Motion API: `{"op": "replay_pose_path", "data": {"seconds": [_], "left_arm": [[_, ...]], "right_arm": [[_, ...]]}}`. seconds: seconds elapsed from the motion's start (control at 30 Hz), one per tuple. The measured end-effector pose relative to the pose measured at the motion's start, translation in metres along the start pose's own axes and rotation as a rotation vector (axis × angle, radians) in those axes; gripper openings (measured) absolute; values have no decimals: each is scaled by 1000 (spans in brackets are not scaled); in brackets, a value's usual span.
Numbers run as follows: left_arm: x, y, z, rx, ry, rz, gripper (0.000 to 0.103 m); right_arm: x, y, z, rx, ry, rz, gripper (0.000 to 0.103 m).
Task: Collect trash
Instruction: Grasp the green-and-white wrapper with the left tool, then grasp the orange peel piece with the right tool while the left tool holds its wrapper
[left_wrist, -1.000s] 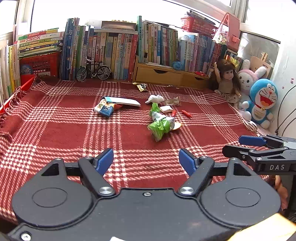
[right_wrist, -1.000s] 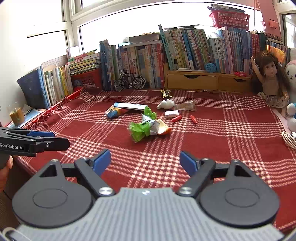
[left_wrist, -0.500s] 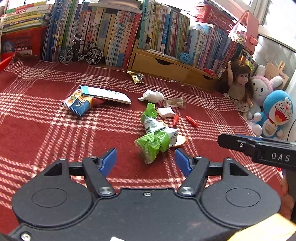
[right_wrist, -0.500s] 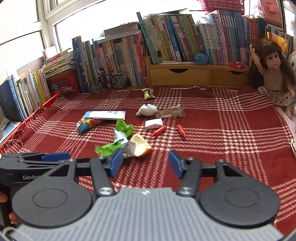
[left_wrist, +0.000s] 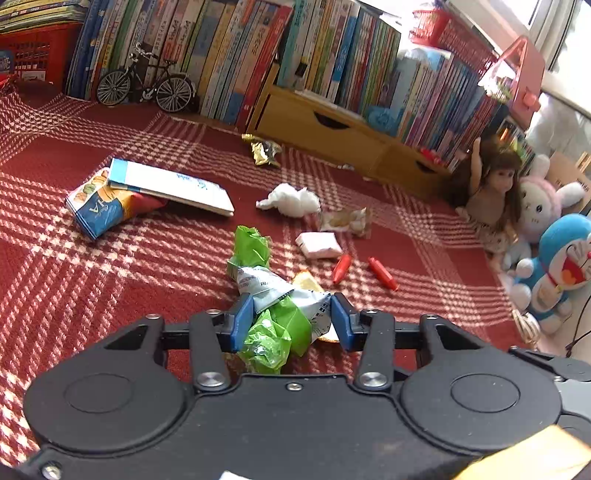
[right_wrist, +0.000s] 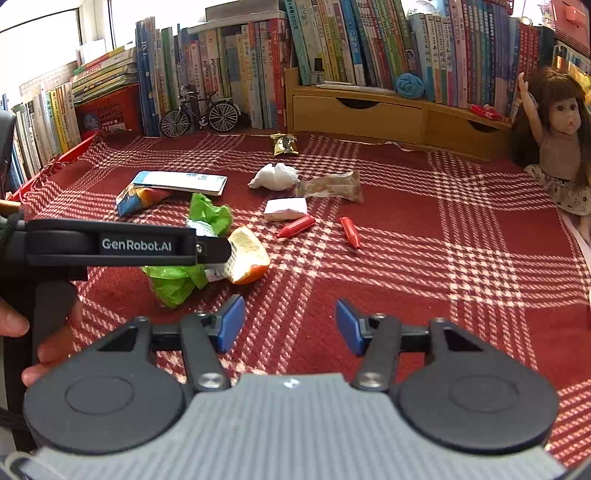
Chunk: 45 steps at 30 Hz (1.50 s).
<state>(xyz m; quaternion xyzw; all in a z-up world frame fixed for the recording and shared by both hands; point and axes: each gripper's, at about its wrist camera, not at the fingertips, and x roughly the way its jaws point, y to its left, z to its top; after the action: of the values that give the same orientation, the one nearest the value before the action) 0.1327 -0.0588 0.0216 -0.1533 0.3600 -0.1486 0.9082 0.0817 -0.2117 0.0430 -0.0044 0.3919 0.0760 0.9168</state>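
While the green and white wrapper (left_wrist: 275, 317) lies crumpled on the red checked cloth (left_wrist: 110, 266), it sits between the blue pads of the left gripper (left_wrist: 291, 321), whose jaws have just been closing around it; the left pad (left_wrist: 242, 321) touches the wrapper's edge, the right pad (left_wrist: 340, 323) appears to meet the white part, and whether the grip is yet firm cannot be told. An orange and yellow snack bag (right_wrist: 247, 258) lies against the wrapper on its right side. In the right wrist view the left gripper's black body crosses in front of the wrapper, with a person's fingers (right_wrist: 22, 332) around its handle. The right gripper (right_wrist: 290, 326) hovers over bare cloth in front of the pile, its jaws apart with nothing between them, having just widened slightly. Beyond the wrapper lie two red crayons (right_wrist: 295, 226), a small pink-white packet (right_wrist: 286, 208), a clear biscuit wrapper (right_wrist: 330, 188), a wad of white tissue (right_wrist: 273, 175) and a gold foil wrapper (right_wrist: 283, 144), all apart from one another. To the left, a blue and orange snack bag (left_wrist: 99, 206) is partly under a thin white and blue booklet (left_wrist: 173, 186). Along the back stand rows of books (right_wrist: 240, 66), a model bicycle (right_wrist: 201, 114), and a wooden drawer unit (right_wrist: 369, 110). A doll (right_wrist: 557, 147) sits at the right edge, with a pink rabbit toy (left_wrist: 539, 206) and a blue cat toy (left_wrist: 557, 266) beside it.
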Motion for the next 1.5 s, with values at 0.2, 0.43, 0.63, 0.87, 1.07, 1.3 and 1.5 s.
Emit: {"op": "replay_pose_path", "data": {"seconds": [0.2, 0.43, 0.63, 0.87, 1.07, 1.3, 1.5], "left_arm": [[-26, 7, 16, 44, -55, 26, 43], [-54, 32, 26, 18, -102, 68, 43], [-70, 50, 24, 14, -100, 84, 43], [-79, 61, 19, 11, -98, 87, 43], [-85, 63, 13, 13, -90, 85, 43], [-95, 62, 8, 22, -85, 86, 43], [-109, 55, 5, 36, -87, 81, 43]], "right_arm": [[16, 7, 7, -43, 4, 18, 75], [45, 25, 18, -109, 33, 21, 78], [65, 37, 26, -135, 55, 25, 79], [67, 48, 23, -155, 50, 49, 47], [58, 51, 18, -158, 35, 55, 43], [40, 52, 14, -156, 5, 58, 42], [17, 53, 10, -149, -23, 70, 42]]}}
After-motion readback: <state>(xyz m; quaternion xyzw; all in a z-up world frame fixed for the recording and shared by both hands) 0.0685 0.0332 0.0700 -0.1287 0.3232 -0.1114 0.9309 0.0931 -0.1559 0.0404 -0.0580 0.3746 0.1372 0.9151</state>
